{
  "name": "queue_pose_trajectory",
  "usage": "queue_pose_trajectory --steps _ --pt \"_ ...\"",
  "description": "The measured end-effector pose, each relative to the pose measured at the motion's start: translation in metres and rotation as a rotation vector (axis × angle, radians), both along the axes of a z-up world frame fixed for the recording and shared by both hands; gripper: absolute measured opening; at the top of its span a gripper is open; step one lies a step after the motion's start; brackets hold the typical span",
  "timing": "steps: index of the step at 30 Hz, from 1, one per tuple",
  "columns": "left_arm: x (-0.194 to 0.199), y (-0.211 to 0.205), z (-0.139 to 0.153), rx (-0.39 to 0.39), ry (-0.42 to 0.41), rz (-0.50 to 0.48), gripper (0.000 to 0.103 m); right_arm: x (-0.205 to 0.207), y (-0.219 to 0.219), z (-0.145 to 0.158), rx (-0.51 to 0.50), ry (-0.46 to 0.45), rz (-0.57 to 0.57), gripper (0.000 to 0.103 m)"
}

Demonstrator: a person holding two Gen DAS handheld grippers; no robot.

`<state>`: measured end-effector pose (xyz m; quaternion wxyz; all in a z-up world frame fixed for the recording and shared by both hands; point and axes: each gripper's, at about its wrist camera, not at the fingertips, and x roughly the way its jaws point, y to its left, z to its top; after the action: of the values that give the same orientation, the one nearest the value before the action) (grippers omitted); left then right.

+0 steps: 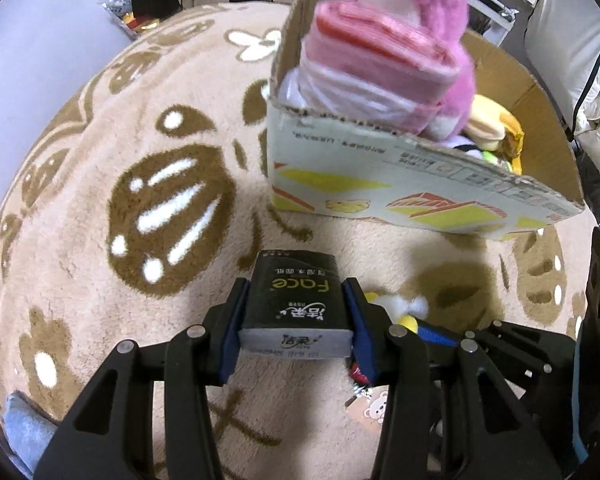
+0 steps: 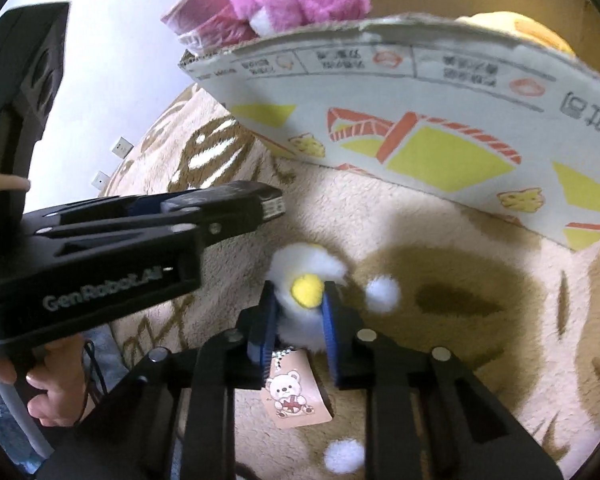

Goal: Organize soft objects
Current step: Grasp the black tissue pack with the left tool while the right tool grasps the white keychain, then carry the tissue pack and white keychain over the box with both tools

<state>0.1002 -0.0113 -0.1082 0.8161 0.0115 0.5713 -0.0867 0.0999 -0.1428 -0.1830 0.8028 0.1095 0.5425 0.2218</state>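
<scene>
My left gripper (image 1: 296, 304) is shut on a black tissue pack (image 1: 294, 300) labelled "Face", held just above the beige rug. In the right wrist view the left gripper (image 2: 260, 204) shows at the left with the pack. My right gripper (image 2: 298, 300) is shut on a small white and yellow plush toy (image 2: 300, 280) with a bear hang tag (image 2: 294, 396). The toy also shows beside the left gripper (image 1: 404, 308). A cardboard box (image 1: 380, 184) stands ahead, holding a pink plush (image 1: 420, 20), pink and white folded cloths (image 1: 364, 64) and yellow soft items (image 1: 488, 120).
A beige rug with brown patterns (image 1: 140, 180) covers the floor. The box's printed wall (image 2: 420, 120) stands close in front of the right gripper. A blue-grey cloth (image 1: 24, 432) lies at the lower left. Shelves and bags stand behind the box.
</scene>
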Motion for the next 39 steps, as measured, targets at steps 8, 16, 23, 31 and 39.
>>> queue_pose_trajectory --steps 8,16,23,31,39 --pt "-0.015 -0.013 0.011 0.017 -0.062 0.0 0.045 -0.01 -0.017 0.012 -0.026 -0.023 -0.019 0.008" --pt "-0.023 -0.005 0.022 0.01 -0.109 0.02 0.045 -0.018 -0.032 0.026 -0.04 -0.057 -0.07 0.008" --pt "-0.037 -0.002 0.046 0.005 -0.241 0.04 0.045 -0.029 -0.054 0.052 -0.024 -0.122 -0.14 0.007" --pt "-0.056 -0.007 0.084 -0.045 -0.44 0.019 0.045 -0.054 -0.085 0.098 0.012 -0.262 -0.261 0.007" --pt "-0.076 -0.026 0.124 -0.075 -0.663 -0.073 0.045 -0.067 -0.101 0.144 0.046 -0.444 -0.345 0.007"
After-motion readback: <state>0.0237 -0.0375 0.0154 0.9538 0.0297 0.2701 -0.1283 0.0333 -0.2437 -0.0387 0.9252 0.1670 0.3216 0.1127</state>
